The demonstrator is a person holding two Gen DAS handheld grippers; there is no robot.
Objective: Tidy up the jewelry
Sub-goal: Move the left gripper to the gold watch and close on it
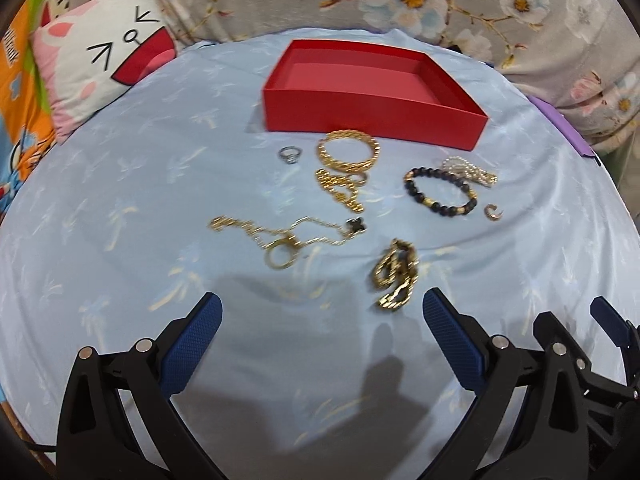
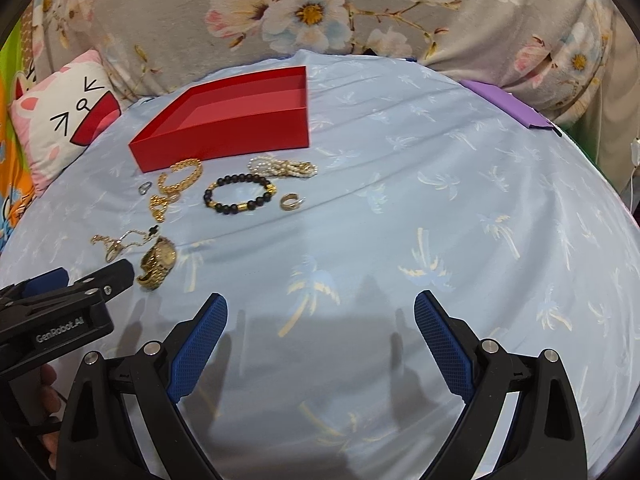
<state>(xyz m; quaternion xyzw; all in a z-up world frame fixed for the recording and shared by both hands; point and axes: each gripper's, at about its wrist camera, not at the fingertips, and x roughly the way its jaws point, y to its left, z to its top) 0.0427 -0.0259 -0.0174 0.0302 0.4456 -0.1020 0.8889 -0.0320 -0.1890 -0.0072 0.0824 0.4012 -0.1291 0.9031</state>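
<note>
An empty red box stands open at the far side of the blue cloth. In front of it lie a silver ring, a gold chain bracelet, a black bead bracelet, a pearl strand, a small gold ring, a thin gold necklace and a gold watch. My left gripper is open, just short of the watch and necklace. My right gripper is open over bare cloth, right of the jewelry.
A cartoon pillow lies at the far left. Floral bedding rises behind the cloth. A purple flat object sits at the far right edge of the blue cloth.
</note>
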